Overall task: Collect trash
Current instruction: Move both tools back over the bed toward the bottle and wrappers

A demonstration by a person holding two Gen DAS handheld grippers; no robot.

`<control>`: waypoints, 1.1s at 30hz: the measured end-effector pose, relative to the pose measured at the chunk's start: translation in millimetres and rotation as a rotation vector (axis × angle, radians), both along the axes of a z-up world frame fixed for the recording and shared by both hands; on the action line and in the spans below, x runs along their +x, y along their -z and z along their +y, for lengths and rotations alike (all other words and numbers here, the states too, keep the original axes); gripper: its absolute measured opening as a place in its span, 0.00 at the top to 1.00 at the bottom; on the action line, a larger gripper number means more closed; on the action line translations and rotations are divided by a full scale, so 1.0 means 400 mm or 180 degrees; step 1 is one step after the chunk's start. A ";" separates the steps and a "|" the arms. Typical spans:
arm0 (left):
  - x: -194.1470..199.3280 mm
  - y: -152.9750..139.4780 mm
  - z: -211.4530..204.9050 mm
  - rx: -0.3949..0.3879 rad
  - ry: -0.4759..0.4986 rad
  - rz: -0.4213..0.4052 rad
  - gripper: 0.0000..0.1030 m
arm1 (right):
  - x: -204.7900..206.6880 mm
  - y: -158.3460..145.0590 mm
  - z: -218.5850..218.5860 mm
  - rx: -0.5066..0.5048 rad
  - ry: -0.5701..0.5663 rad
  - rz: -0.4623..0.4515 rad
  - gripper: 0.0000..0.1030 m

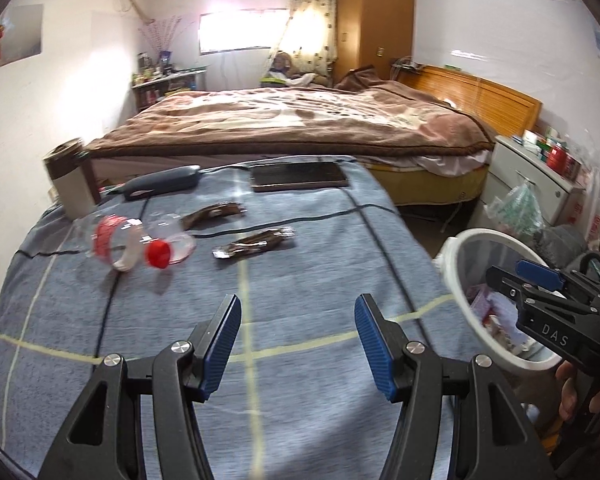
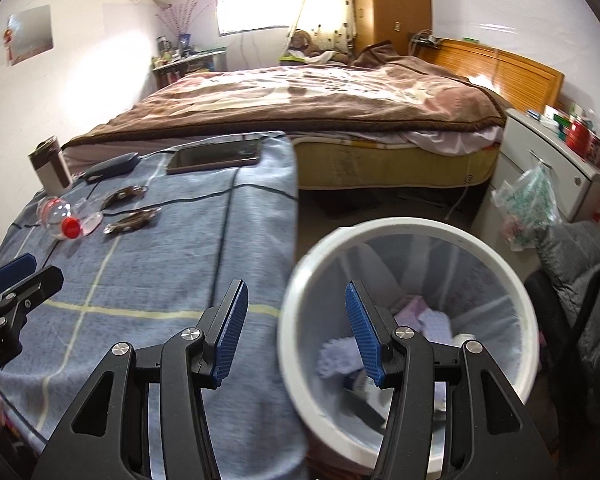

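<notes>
A crushed clear bottle (image 1: pixel 134 246) with a red cap and red label lies on the blue checked cloth (image 1: pixel 300 360), left of two brown wrappers (image 1: pixel 256 243) (image 1: pixel 214 213). My left gripper (image 1: pixel 298 350) hovers over the cloth nearer the camera, open and empty. In the right wrist view the bottle (image 2: pixel 66 220) and wrappers (image 2: pixel 134 220) lie far left. My right gripper (image 2: pixel 296 328) stands open and empty over the near rim of the white bin (image 2: pixel 300 360), which holds paper and scraps. The right gripper (image 1: pixel 540 284) also shows beside the bin (image 1: pixel 452 276) in the left wrist view.
A dark phone (image 1: pixel 298 176), a dark case (image 1: pixel 162 186) and a steel tumbler (image 1: pixel 70 180) sit at the cloth's far side. Behind is a bed with a brown blanket (image 1: pixel 300 120). A white nightstand (image 2: pixel 552 160) with a hanging plastic bag (image 2: pixel 528 204) and a dark chair (image 2: pixel 580 300) stand right of the bin.
</notes>
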State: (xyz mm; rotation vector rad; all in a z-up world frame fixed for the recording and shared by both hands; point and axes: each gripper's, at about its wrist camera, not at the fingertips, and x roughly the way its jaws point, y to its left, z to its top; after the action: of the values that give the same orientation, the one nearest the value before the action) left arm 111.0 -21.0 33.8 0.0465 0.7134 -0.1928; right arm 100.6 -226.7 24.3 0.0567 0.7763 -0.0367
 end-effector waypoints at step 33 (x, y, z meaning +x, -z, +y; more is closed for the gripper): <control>0.178 0.045 0.338 -0.0156 -0.0851 0.0218 0.28 | 0.226 0.044 0.256 0.0077 -0.0819 0.0192 0.46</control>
State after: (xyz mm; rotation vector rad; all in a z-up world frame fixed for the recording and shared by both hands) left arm 182.0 114.2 15.8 -0.1026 0.7751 0.0443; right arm 191.1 -124.1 6.6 -0.0217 0.8394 0.2159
